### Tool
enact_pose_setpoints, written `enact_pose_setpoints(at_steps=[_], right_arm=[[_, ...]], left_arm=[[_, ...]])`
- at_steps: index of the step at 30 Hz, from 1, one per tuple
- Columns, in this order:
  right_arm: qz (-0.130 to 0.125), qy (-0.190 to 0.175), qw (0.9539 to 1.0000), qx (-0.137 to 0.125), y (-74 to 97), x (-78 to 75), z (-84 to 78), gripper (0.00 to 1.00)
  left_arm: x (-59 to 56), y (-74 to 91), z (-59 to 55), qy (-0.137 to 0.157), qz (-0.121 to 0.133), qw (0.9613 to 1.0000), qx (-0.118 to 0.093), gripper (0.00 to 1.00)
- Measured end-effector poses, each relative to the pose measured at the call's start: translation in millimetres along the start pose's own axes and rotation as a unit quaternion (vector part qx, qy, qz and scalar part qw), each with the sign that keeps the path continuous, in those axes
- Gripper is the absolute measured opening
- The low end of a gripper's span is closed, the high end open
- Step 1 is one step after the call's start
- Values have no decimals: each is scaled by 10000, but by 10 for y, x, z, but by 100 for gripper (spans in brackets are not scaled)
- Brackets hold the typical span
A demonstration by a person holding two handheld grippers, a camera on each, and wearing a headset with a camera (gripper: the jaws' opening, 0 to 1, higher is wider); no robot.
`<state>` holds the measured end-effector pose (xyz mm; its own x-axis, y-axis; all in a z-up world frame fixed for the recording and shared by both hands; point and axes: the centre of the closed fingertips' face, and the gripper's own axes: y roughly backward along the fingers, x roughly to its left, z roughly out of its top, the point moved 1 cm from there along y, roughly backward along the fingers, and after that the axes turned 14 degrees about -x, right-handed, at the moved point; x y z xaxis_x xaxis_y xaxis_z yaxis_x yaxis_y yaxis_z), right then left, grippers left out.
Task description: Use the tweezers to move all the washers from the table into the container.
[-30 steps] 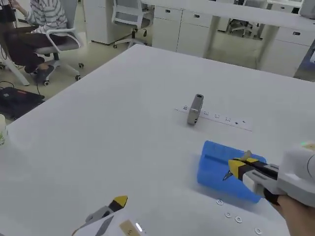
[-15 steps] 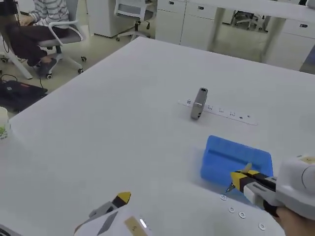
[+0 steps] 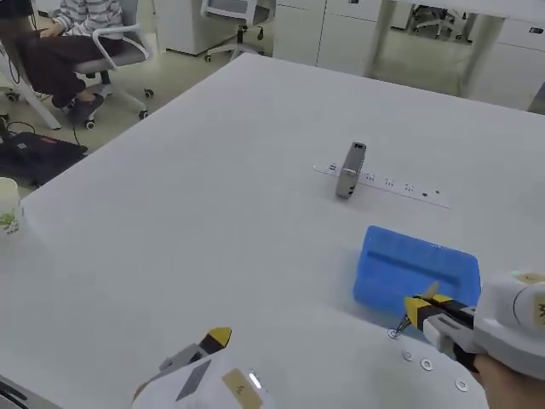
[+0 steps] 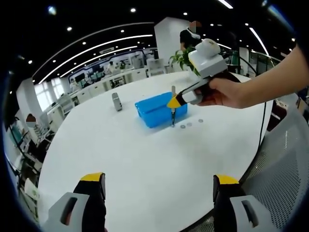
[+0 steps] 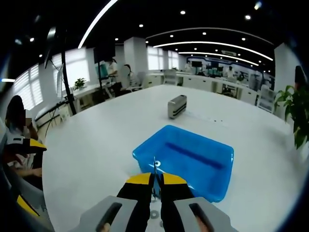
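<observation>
Well left of the blue container (image 3: 379, 290), the left gripper (image 4: 159, 180) hovers over the white tabletop (image 3: 213, 213), its fingers spread wide with nothing between them. At the container's near wall, the right gripper (image 3: 423, 305) has its fingers pinched tight on the tweezers (image 3: 402, 325), whose tips point down to the tabletop. Right of the tips, three washers (image 3: 426, 365) lie near the container's front right corner. Whether the tips hold a washer I cannot tell.
</observation>
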<state>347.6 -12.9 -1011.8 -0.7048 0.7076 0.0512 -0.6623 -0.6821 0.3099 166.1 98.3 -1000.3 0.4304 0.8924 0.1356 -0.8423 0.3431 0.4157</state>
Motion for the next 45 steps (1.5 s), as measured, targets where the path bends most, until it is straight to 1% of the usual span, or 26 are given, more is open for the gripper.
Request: enact_pose_setpoints(at_steps=[5,7,9,11,16,18,21,23,24,25,27,28,29,32,34,37,39,45], right_arm=[[-51,-88,9999,-49,-8,-40,1,2],[-76,-215,9997,-66,3,-43,4,2],[-84,-252,9996,-97,9,-42,3,2],[-90,-208,9997,-57,14,-39,-18,2],[-89,-139,9998,-82,20,-44,-23,2],[-57,-108,9999,-80,25,-22,-30,2],[-24,90,9999,-60,40,8,-42,2],[8,113,9999,-35,45,14,-45,1],[-23,89,9999,56,58,4,-49,1],[-109,145,9997,189,82,-30,-64,1],[-35,156,9997,162,75,-15,-62,0],[-17,63,9998,175,77,-8,-64,0],[-32,50,9998,209,81,-15,-66,0],[18,96,9996,274,82,-17,-71,0],[76,87,9995,299,87,7,-46,0],[115,100,9996,257,94,41,23,0],[136,109,9996,209,103,56,79,0],[93,109,9999,34,145,41,250,0]], left_arm=[[-2,0,0,-18,-7,10000,7,94],[-2,0,-1,-30,-3,10000,15,94],[0,0,-1,-32,5,10000,13,94],[2,0,-2,-33,10,10000,16,93],[-1,-1,-10,-47,5,10000,33,93],[2,-1,-8,-46,11,10000,26,93],[-1,-1,-8,-39,5,10000,23,93],[-5,-2,-7,-43,-4,10000,18,93],[-6,-2,-9,-48,-7,10000,22,93],[-8,-2,-10,-55,-12,10000,27,93],[-6,-2,-11,-70,-4,10000,24,93],[-3,0,-9,-75,3,10000,19,92],[-1,1,-7,-69,7,10000,11,92],[-3,-1,-17,-34,-1,10000,40,91],[-2,-1,-26,-44,1,10000,69,91],[4,5,-7,-56,23,10000,16,91],[7,6,-14,-47,26,10000,29,91],[13,7,-17,-82,48,9999,32,91]])
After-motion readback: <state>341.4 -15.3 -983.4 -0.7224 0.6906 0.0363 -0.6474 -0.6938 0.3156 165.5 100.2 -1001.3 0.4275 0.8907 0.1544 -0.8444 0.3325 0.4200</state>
